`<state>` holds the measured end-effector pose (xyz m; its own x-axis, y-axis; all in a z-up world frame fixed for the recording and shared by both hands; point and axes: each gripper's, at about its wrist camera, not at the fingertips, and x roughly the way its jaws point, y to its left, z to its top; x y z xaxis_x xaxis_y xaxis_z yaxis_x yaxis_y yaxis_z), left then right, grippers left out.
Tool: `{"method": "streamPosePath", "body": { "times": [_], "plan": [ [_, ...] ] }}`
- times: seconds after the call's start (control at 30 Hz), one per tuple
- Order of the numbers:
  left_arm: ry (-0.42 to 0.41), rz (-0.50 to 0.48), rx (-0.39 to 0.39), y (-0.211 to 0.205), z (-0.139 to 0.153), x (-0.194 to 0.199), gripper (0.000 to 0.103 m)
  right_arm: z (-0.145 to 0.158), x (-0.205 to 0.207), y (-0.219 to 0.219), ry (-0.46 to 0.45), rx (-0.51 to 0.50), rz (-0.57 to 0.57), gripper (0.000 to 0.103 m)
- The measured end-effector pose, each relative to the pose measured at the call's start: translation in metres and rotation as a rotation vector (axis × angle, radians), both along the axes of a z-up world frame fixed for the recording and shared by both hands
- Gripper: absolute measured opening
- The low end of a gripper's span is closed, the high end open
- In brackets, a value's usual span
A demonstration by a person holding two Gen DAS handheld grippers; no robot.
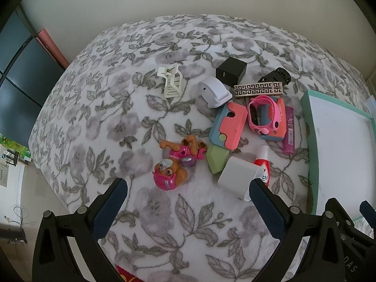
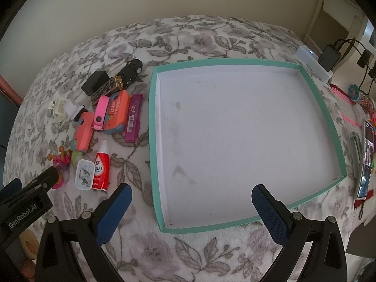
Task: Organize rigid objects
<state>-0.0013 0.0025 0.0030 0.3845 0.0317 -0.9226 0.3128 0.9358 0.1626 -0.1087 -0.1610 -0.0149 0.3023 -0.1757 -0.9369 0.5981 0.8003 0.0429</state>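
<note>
A heap of small hard items lies on the flowered blanket (image 1: 117, 117): a pink pup figure (image 1: 171, 164), a coral and blue toy knife (image 1: 226, 127), a white box (image 1: 237, 176), a red bottle (image 2: 101, 170), a pink watch (image 1: 264, 115), a purple case (image 2: 133, 117), a black cube (image 1: 231, 70) and a white clip (image 1: 171, 82). My left gripper (image 1: 188, 188) is open just short of the pup figure and white box. The teal-rimmed tray (image 2: 154, 141) with a white floor holds nothing. Over its near edge my right gripper (image 2: 191, 195) hangs open.
A patterned gold bar (image 1: 258, 89), a black toy car (image 2: 132, 70) and a white rounded device (image 1: 215, 91) sit at the heap's far side. Right of the tray are a phone (image 2: 366, 159), a charger block (image 2: 329, 57) with cables and a pink brick plate (image 2: 345, 108). The bed's left edge drops to the floor.
</note>
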Motion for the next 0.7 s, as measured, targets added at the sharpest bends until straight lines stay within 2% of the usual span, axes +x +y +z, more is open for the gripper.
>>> {"method": "streamPosePath", "body": {
  "times": [0.5,0.7],
  "plan": [
    [-0.001,0.015,-0.015,0.005,0.001,0.003,0.103,-0.001,0.001,0.003,-0.002,-0.004,0.007,0.103],
    [-0.098,0.128,-0.089,0.026,0.021,0.011,0.103,0.008,0.004,0.007,-0.038,-0.019,0.035,0.103]
  ]
}}
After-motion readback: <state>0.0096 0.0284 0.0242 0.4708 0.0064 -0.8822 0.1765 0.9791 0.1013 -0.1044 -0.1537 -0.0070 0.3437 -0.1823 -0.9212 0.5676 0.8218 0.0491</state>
